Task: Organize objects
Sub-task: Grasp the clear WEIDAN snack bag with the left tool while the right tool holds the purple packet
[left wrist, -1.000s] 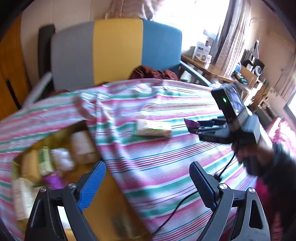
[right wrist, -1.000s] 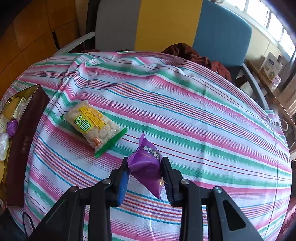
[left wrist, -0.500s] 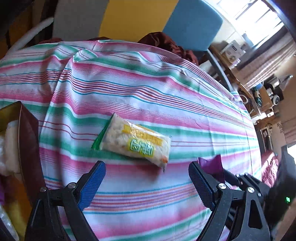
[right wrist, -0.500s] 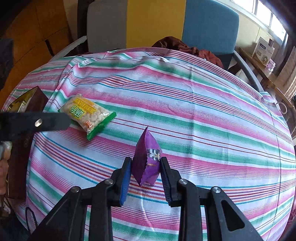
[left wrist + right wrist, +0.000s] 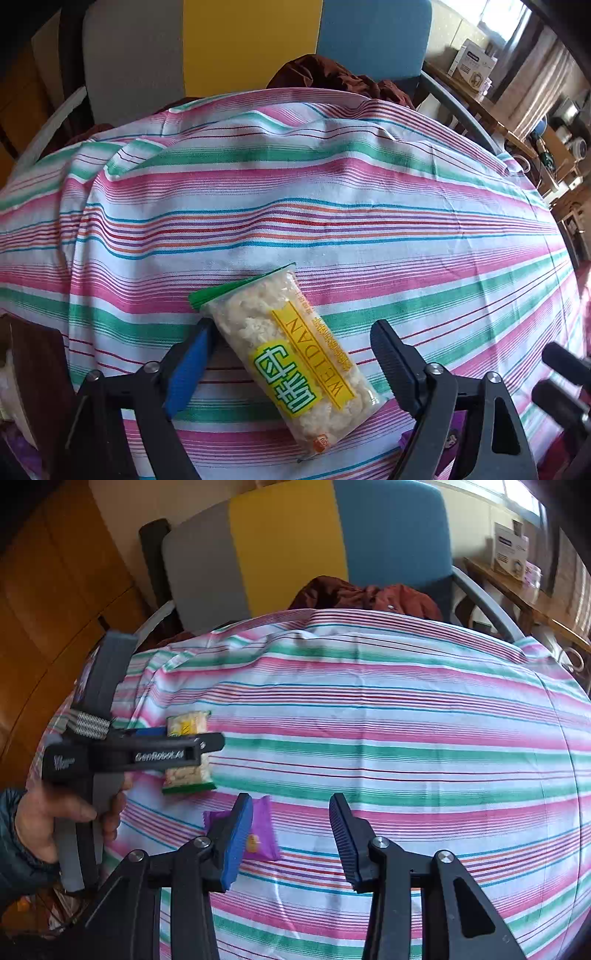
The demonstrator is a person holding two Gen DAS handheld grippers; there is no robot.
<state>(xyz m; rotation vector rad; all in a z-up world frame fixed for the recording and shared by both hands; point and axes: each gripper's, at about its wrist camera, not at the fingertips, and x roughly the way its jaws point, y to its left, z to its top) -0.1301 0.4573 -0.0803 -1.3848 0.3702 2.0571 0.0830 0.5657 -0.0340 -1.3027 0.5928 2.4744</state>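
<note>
We see our left gripper (image 5: 291, 354) and right gripper (image 5: 291, 840) built alike: black plastic arms with round silver screws and ribbed blue pads (image 5: 236, 843). White lettering runs along one left arm. Our left hand (image 5: 48, 823) wears a dark blue padded sleeve (image 5: 11, 849).

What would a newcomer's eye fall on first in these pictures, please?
Probably the striped tablecloth filling both views, then the clear snack bag lying between the closing jaws of the left gripper. The purple packet lies flat beside the opening right gripper, with a grey, yellow and blue chair behind.
</note>
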